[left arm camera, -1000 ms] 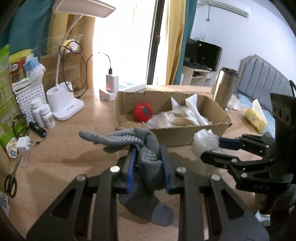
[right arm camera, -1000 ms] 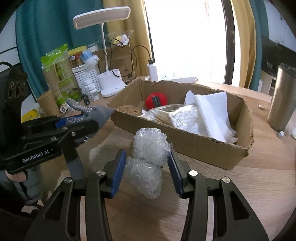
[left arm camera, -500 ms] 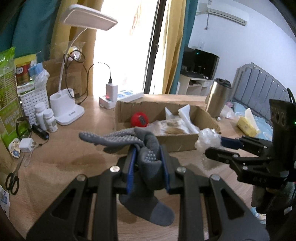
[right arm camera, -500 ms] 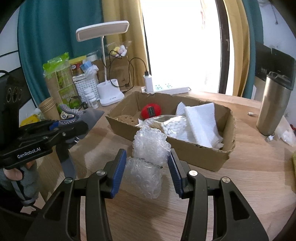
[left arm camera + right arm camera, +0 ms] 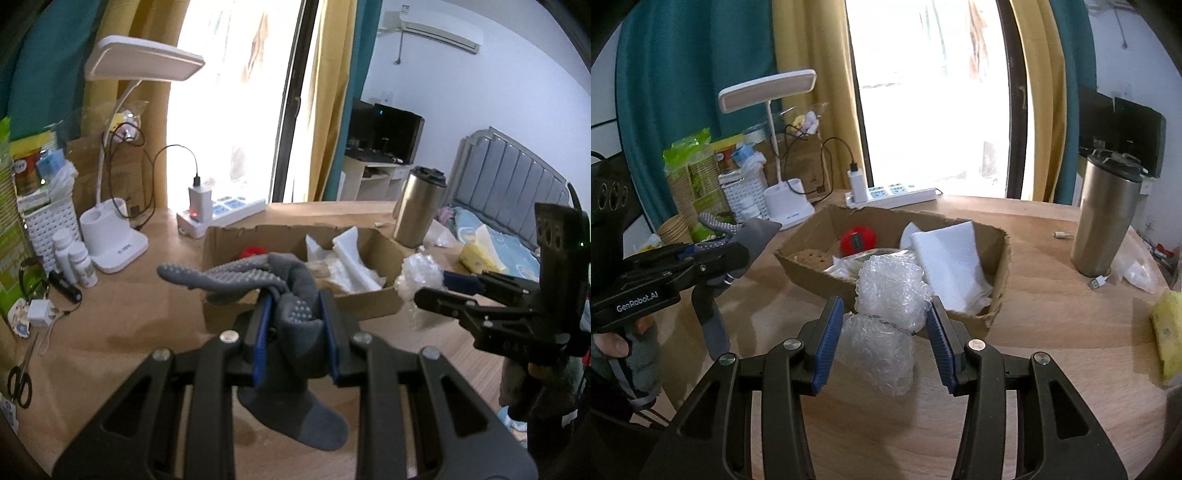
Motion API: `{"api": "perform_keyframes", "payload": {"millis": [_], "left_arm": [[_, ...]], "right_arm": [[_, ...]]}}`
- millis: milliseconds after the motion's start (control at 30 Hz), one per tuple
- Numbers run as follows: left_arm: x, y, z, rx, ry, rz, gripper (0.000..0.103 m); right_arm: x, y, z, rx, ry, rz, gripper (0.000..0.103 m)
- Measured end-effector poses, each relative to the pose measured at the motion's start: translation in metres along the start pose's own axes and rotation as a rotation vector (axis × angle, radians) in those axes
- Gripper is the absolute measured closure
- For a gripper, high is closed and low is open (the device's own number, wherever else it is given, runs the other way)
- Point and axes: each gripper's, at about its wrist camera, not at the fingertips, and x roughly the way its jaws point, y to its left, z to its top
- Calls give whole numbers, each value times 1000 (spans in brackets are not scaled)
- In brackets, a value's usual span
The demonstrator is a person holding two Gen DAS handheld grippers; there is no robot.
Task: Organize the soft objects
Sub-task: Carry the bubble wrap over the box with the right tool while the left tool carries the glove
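**Both grippers loaded, box waiting**

The left gripper (image 5: pixel 293 325) is pinching a grey knitted glove with a dotted grip palm (image 5: pixel 258 280) between its fingers, the glove's digits flopping forward and its cuff hanging below, clear of the wooden surface (image 5: pixel 122 325). The right gripper (image 5: pixel 884 332) is clasping a crumpled wad of clear bubble wrap (image 5: pixel 886 295), its fingers pressing into both sides. Both loads are hanging just short of the shallow brown cardboard box (image 5: pixel 1001 258), which is already holding a red round object (image 5: pixel 858 238), a folded white foam sheet (image 5: pixel 949 254) and a clear bag of cotton swabs (image 5: pixel 849 264).

I judge this as the carrying step: next, each gripper needs to travel over the near wall and spread its fingers above free space. The box looks crowded on its right side, so the bubble wrap may perch on top. A steel tumbler (image 5: pixel 1108 221) is standing to the right, well apart; the white desk lamp (image 5: pixel 110 236) and small bottles (image 5: pixel 75 256) are sitting off to the left.
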Motion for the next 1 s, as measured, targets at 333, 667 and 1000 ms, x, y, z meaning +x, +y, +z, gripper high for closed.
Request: {"api": "perform_keyframes", "payload": {"millis": [333, 667, 1000], "left_arm": [[16, -9, 12, 16, -9, -19, 76], [39, 1, 25, 18, 2, 13, 76], [62, 21, 36, 2, 4, 57, 75]], "right_arm": [[0, -22, 10, 16, -23, -19, 54], [12, -47, 19, 48, -31, -43, 54], [33, -60, 29, 53, -27, -38, 54]]}}
